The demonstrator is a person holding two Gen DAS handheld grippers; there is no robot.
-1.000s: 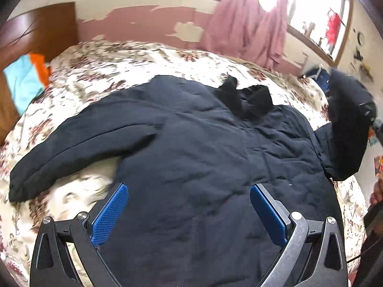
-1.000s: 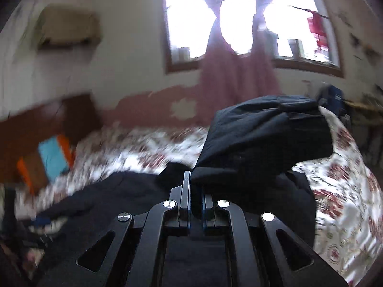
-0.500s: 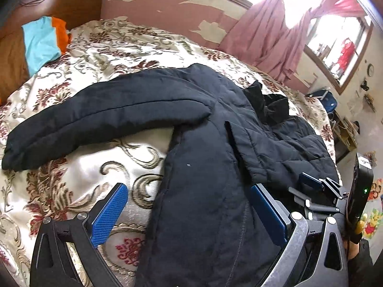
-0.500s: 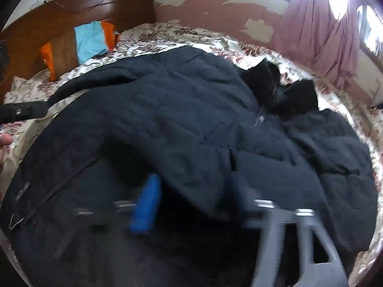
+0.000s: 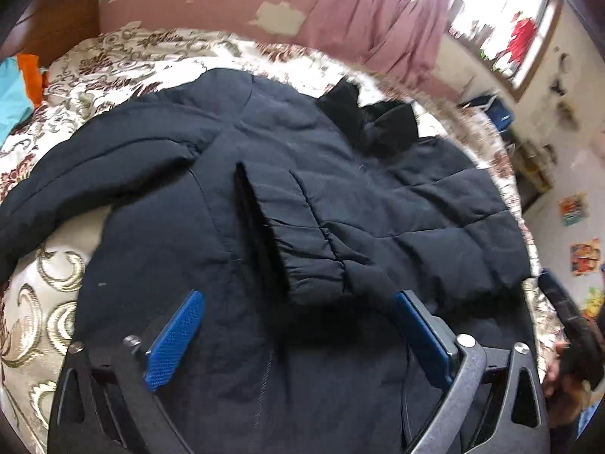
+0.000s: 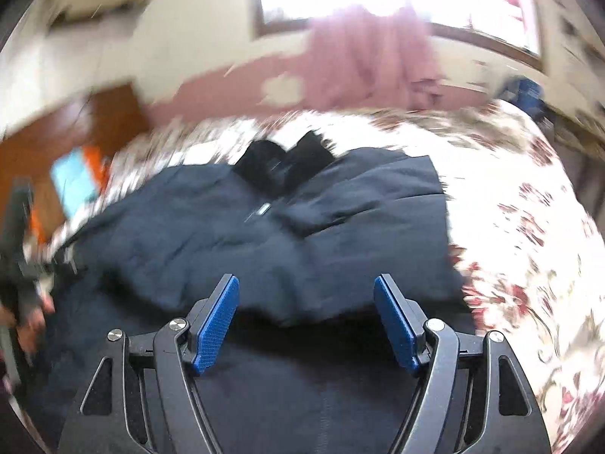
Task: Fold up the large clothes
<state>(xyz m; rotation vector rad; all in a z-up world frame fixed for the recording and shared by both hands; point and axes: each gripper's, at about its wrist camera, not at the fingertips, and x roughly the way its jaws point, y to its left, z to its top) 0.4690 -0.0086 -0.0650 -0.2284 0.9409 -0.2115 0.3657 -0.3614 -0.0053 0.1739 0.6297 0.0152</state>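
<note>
A dark navy padded jacket (image 5: 159, 249) lies front-up on the bed. Its black collar (image 5: 378, 125) points toward the far wall. One sleeve (image 5: 314, 234) is folded across the chest, and the other sleeve (image 5: 94, 166) stretches out to the left. My left gripper (image 5: 298, 299) hovers low over the jacket's lower body. Its jaws are closing and the pads press on nothing, though the folded cuff brushes the right finger. My right gripper (image 6: 306, 282) stands open above the jacket (image 6: 211, 234), with only fabric below it.
The floral bedspread (image 5: 45, 302) shows bare to the left, and also to the right (image 6: 510, 227). A wooden headboard (image 5: 60, 26) with turquoise and orange cloth (image 5: 19, 83) stands at the far left. A pink curtain (image 5: 370, 19) hangs under the window. A hand (image 5: 567, 363) holds the other gripper at the right edge.
The right gripper let go of the sleeve, which now lies folded across the jacket, and it opened and drew back. The left gripper sank toward the jacket and its jaws narrowed a little.
</note>
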